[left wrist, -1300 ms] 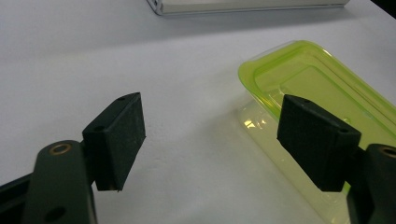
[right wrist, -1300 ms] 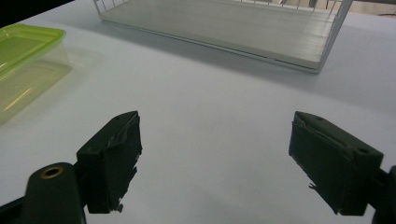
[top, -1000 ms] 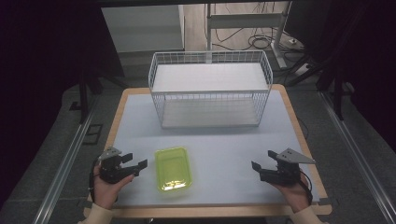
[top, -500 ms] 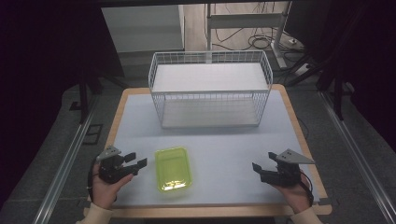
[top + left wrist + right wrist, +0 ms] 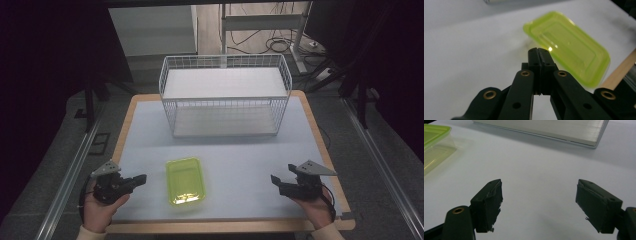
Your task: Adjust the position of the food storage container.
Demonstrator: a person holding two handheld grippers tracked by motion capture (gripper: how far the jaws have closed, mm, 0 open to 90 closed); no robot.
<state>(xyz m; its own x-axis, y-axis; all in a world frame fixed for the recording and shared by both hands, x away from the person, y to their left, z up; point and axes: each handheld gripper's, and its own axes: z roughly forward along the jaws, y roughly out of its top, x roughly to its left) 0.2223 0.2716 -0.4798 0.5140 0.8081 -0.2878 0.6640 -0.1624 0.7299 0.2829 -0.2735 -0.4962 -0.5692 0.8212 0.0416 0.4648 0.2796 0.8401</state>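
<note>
We are noting a translucent lime-green plastic container (image 5: 185,180), rectangular with rounded corners and a raised rim, glossy enough to be catching a bright glint; it is lying flat on the table (image 5: 240,155) near the front edge, left of centre. The table is showing a matte, pale grey-white sheet framed by a light wooden border. Toward the back a white wire basket (image 5: 224,95) is standing, its thin grid walls enclosing a flat white board. We are seeing the left gripper (image 5: 141,178) resting in the person's left hand (image 5: 100,212), just beside the container's left side and apart from it; in the left gripper view its black jaws are pressing together with nothing between them, having just been closing, and the container (image 5: 569,47) is lying beyond the tips, untouched. The right gripper (image 5: 275,181) is sitting in the right hand (image 5: 317,210) well to the right of the container; in the right gripper view its jaws are standing wide apart over bare table, empty, their dark rubber pads (image 5: 491,205) looking frayed at the edges.
</note>
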